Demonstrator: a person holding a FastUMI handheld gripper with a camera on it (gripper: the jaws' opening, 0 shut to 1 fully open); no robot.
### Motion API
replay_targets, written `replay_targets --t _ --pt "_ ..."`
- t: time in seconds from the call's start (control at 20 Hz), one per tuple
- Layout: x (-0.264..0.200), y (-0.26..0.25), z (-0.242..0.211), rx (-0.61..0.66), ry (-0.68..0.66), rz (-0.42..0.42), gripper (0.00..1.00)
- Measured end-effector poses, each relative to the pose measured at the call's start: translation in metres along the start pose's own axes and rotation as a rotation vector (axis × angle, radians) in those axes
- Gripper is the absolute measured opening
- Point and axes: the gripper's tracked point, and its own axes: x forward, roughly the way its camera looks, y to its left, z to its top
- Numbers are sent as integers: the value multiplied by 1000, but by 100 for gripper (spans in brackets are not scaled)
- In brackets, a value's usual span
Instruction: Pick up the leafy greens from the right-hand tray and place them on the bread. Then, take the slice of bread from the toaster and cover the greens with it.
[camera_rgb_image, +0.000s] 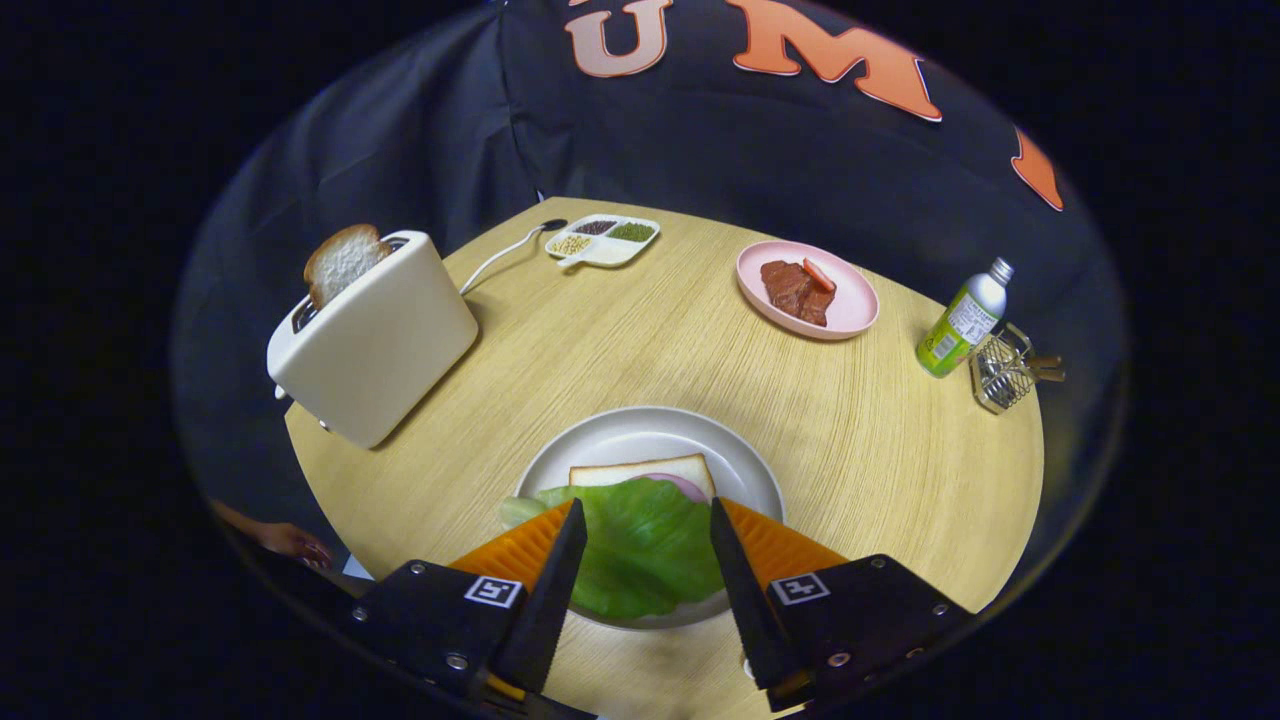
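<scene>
Round wooden surface (620, 350). Toaster (375, 340) beyond the fingers, bread slice (342, 262) upright in its slot. Grey plate (745, 465) just ahead: leafy greens (645, 545) lie on the bread (645, 470). Gripper (645, 510) fingers apart, straddling the greens, not pressing them.

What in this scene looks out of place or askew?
Little stands out. The leafy greens lie between the open gripper's fingers, draped over the bread and beyond the plate's near rim. The bottle seems to lean, perhaps from the lens.
</scene>
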Motion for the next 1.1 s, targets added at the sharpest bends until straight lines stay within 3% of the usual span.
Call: replay_targets --t 0.2,0.6,1.1 --pt "-21 23 40 28 -60 11 90" --pt "-44 103 126 46 -80 65 93" --pt "-13 236 187 33 53 164 92"
